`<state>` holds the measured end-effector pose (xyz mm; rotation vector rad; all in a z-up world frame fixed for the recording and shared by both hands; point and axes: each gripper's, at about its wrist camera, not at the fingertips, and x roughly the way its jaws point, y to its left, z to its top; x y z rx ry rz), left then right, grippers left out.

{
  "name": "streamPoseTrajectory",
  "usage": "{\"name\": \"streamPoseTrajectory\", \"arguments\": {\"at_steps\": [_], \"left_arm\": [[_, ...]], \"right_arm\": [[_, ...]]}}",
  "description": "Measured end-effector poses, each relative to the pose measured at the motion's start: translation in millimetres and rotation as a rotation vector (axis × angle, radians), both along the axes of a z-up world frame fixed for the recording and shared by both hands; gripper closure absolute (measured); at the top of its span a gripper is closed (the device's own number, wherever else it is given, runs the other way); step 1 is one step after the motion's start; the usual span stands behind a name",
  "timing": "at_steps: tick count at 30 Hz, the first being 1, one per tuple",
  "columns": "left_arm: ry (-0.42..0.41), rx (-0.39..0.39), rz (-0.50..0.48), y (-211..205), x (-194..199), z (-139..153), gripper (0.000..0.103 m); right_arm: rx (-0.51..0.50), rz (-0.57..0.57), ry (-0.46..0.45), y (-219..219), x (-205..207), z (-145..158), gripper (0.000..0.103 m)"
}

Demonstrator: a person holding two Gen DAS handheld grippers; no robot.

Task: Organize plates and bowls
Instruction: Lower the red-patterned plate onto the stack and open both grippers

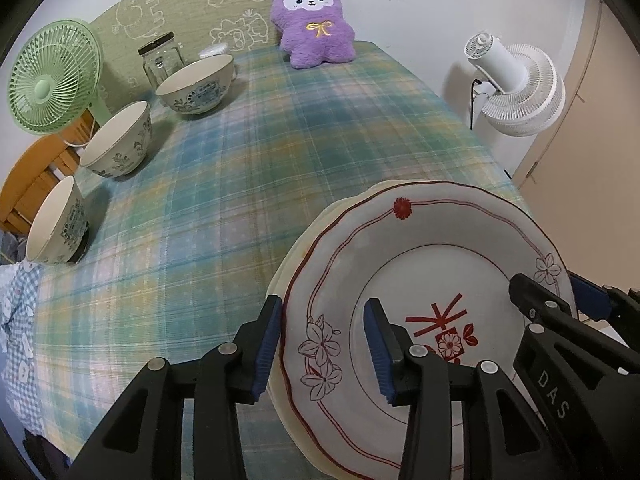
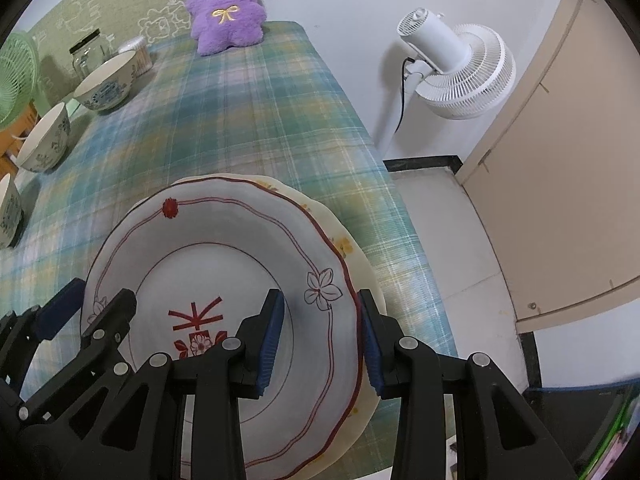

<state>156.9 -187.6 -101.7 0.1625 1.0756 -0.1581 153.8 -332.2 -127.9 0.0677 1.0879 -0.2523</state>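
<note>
A white plate with red line pattern [image 1: 420, 248] [image 2: 224, 240] lies on a cream plate [image 1: 320, 220] [image 2: 352, 248] near the table's right edge. My left gripper [image 1: 324, 304] [image 2: 98, 292] straddles the white plate's left rim with a thin gap at the outer pad, so it is open. My right gripper [image 2: 320, 296] [image 1: 556, 288] straddles the right rim, with its outer pad against the plate's edge and its inner pad on the plate's face. Three blue-patterned bowls stand apart along the left side: far [image 1: 196, 84], middle [image 1: 120, 140], near [image 1: 56, 224].
Plaid cloth covers the table [image 1: 240, 184]. A green fan [image 1: 52, 76], a glass jar [image 1: 160, 60] and a purple plush toy [image 1: 316, 28] sit at the back. A white floor fan [image 2: 452, 68] and a beige door [image 2: 560, 200] stand right of the table. A wooden chair [image 1: 32, 184] is at the left.
</note>
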Motion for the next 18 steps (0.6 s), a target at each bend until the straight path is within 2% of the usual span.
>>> {"name": "streamPoseTrajectory", "arguments": {"at_steps": [4,8,13,18], "left_arm": [[0.017,-0.025,-0.022,0,0,1,0.052],[0.035,-0.054,-0.021,3,2,4,0.047],[0.027,-0.075,-0.017,12,3,15,0.040],[0.006,-0.088,-0.015,21,2,31,0.038]], "right_arm": [[0.034,-0.003,-0.002,-3,1,0,0.053],[0.051,-0.007,0.009,-4,3,4,0.052],[0.034,0.006,-0.009,0,1,18,0.046],[0.026,0.009,-0.030,6,-2,36,0.042]]}}
